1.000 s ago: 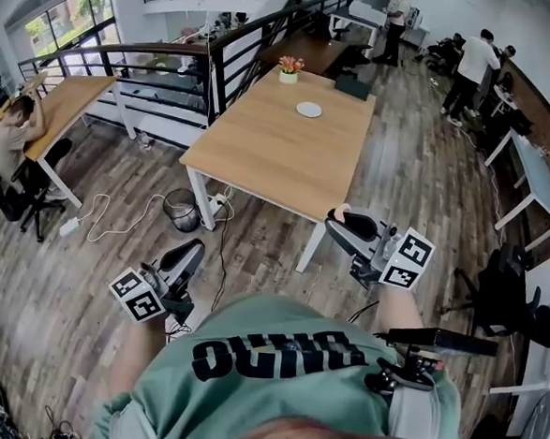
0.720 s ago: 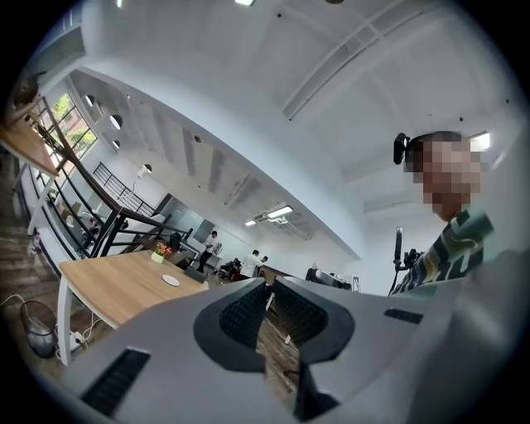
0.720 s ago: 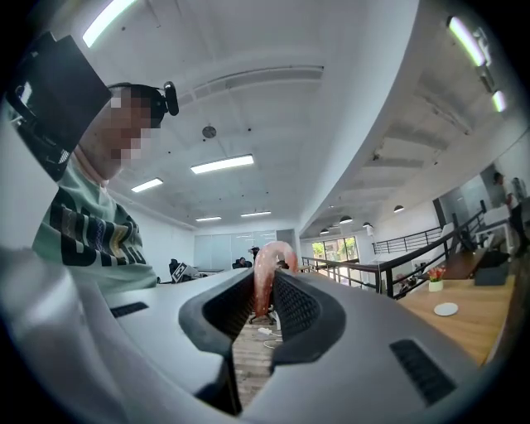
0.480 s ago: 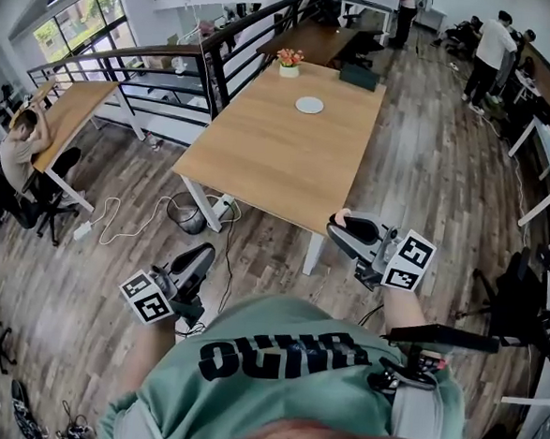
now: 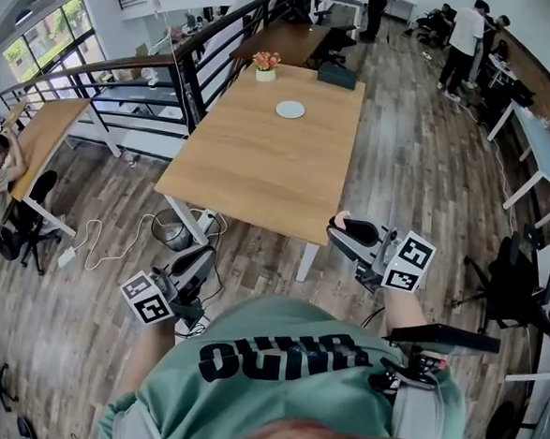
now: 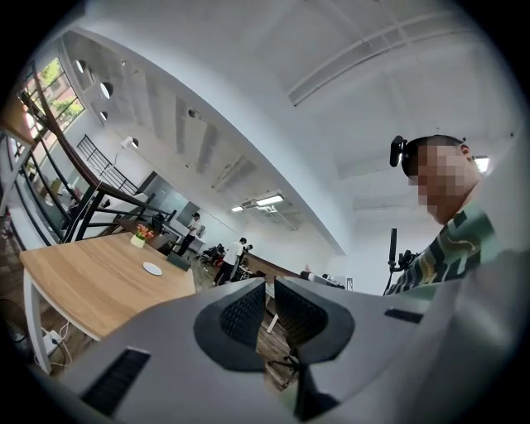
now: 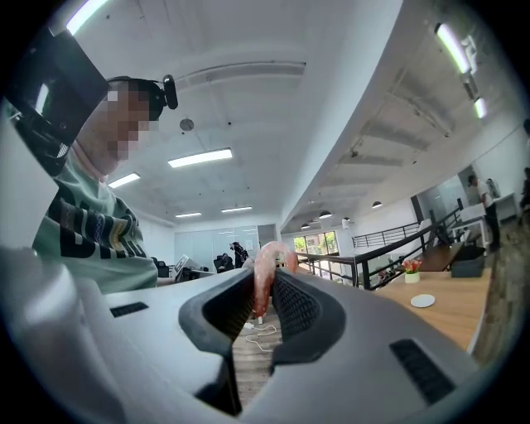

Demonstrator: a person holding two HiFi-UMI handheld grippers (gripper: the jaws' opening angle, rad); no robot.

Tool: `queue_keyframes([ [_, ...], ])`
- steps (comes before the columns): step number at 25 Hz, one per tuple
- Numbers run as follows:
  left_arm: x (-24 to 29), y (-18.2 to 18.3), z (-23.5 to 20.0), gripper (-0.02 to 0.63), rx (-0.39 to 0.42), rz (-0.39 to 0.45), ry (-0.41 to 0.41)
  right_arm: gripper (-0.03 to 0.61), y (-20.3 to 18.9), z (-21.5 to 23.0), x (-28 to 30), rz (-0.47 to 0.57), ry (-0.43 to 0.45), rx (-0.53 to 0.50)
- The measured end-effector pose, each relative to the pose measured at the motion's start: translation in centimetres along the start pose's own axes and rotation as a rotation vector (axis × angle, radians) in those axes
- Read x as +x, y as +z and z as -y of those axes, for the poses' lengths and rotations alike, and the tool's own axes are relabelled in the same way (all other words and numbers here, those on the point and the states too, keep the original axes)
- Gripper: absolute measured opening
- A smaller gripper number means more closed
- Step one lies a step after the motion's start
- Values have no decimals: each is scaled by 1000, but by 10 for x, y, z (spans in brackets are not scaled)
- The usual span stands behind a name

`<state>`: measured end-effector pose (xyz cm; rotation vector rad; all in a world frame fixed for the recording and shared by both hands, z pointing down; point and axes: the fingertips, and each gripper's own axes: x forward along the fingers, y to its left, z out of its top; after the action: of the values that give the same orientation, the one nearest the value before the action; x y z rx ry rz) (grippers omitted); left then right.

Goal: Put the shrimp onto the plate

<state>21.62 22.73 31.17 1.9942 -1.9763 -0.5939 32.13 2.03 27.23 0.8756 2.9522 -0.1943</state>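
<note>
— What do we have on the left?
— Our left gripper (image 5: 200,256) hangs low over the floor, with its jaws drawn nearly together on nothing.
— And ahead?
— The table (image 5: 251,165), with the plate (image 5: 290,110) near its far end, well apart from us.
— Where's the shrimp (image 5: 341,216)?
— It's pinched between the jaws of our right gripper (image 5: 337,224), curling out past the tips, short of the table's near edge.
— So we're on the carry?
— We judge so. Next we need to reach the table, get over the plate, and only then let go.
</note>
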Motion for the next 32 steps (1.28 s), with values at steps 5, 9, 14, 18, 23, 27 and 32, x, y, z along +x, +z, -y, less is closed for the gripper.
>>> queue_keyframes([
  [5, -35, 41, -62, 37, 1, -1, -50, 61, 7, -7, 75, 0, -51, -19],
  [9, -73, 81, -108, 37, 21, -6, -80, 61, 11, -21, 141, 2, -76, -26],
  [14, -113, 111, -166, 37, -3, -23, -112, 61, 4, -32, 222, -4, -98, -11],
  [18, -128, 125, -204, 38, -19, -32, -139, 61, -2, -26, 258, -16, -144, 0],
  [23, -129, 129, -235, 37, -42, -46, -169, 61, -4, -18, 282, -33, -178, -8],
  [27, -116, 131, -245, 37, -57, -58, -194, 61, -6, -5, 285, -40, -201, 6],
  [32, -93, 130, -267, 37, -61, -69, -186, 61, -10, 31, 289, -27, -194, 14],
])
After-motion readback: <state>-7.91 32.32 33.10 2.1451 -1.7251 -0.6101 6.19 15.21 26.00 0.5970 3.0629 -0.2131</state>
